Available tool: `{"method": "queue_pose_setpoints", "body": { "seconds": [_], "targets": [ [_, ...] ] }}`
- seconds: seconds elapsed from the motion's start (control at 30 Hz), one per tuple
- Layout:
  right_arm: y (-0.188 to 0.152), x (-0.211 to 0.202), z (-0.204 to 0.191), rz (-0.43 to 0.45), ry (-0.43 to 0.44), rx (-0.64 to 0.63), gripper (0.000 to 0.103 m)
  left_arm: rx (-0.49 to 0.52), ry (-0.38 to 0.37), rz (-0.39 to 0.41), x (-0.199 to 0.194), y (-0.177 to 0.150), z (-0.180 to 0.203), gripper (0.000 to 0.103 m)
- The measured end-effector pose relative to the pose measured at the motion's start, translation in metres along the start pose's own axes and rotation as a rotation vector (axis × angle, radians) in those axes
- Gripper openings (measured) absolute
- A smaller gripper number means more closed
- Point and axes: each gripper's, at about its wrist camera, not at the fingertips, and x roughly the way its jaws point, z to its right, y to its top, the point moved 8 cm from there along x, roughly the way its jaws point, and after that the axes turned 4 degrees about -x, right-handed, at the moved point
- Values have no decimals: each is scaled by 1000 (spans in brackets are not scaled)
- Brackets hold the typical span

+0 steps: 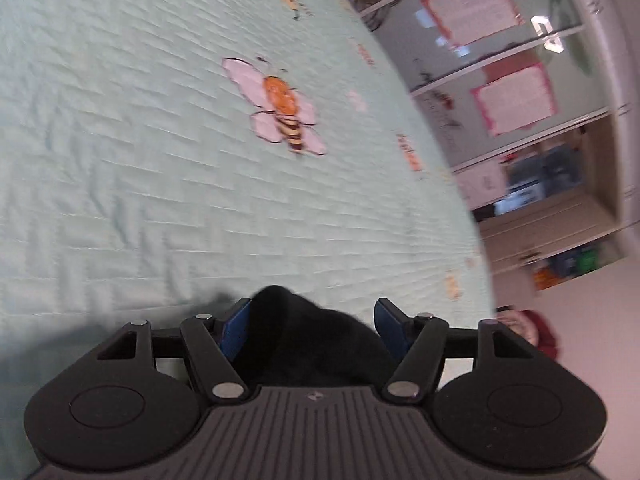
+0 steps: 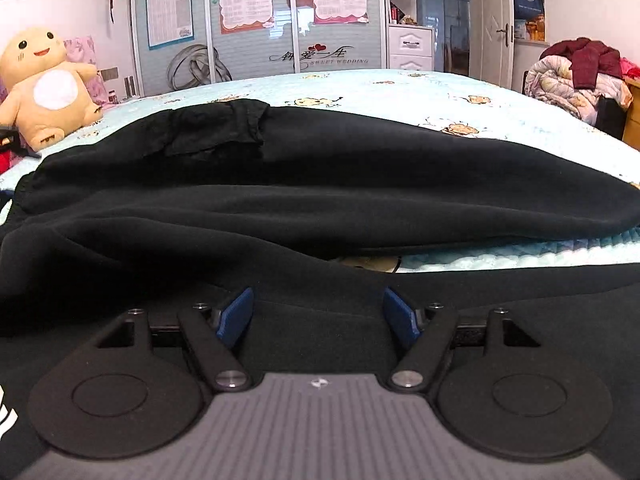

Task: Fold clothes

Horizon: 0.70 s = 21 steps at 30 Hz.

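Pale green quilted bedding (image 1: 140, 152) filled the left wrist view, tilted and blurred. At its bottom edge the left gripper (image 1: 310, 326) had its blue pads (image 1: 234, 334) spread apart, with a bunch of black cloth (image 1: 316, 344) bulging up between them; whether the pads pressed on it could not be told. Beyond it the quilt lay bare, stitched in a brick pattern and printed with a bee (image 1: 280, 110). Past the bed's edge stood wardrobe doors (image 1: 500, 60) hung with pink-bordered sheets. In the right wrist view the right gripper (image 2: 318, 312) hung released, jaws wide, just above the near part of the black garment (image 2: 320, 184), with cloth under the gap but nothing pinched. The garment was spread across the bed in broad folds, a crumpled ribbed part (image 2: 216, 128) at its far edge, and a strip of blue bedding showed between two of its layers on the right. Farther out, a plush toy (image 2: 46, 88) sat at the bed's left corner against a pink wall. Sliding doors (image 2: 260, 20) with posters and a ring decal stood behind the bed, then white drawers (image 2: 410, 48) and a white door (image 2: 492, 24). On the right, a heap of bedding and red clothes (image 2: 580, 72) was piled up.
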Motion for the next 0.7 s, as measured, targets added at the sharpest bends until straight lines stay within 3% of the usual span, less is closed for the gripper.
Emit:
{"method": "queue_pose_setpoints", "body": {
  "seconds": [0.17,0.2,0.23,0.27,0.3,0.4,0.43,0.47,0.53,0.6,0.67,0.7],
  "targets": [
    [-3,2,0,1,-3,-7,73,10,-2,-52,17,-4,4,68],
    [-3,2,0,0,-2,-7,73,22,7,-51,23,-4,7,59],
    [-2,3,0,0,-2,-7,73,47,33,-47,29,-2,10,25],
    [-2,3,0,-1,-3,-8,73,101,79,-31,31,1,16,4],
    [-1,4,0,-1,-3,-9,73,172,90,9,26,4,29,6],
    [-2,4,-1,0,-2,-5,73,336,-81,201,-21,13,81,7],
    [-2,4,-1,0,-1,-4,73,369,-98,241,-28,13,89,13],
    [-2,4,-1,-1,-1,-4,73,389,-81,252,-27,12,90,16],
    [-2,4,-2,-1,-2,-4,73,382,54,183,0,11,67,18],
    [-1,4,-2,1,1,1,73,284,168,123,20,8,27,17],
    [-1,4,-2,1,4,4,73,188,185,109,22,5,-2,23],
    [-1,4,-2,1,5,6,73,145,159,110,18,3,-9,34]
  ]
}}
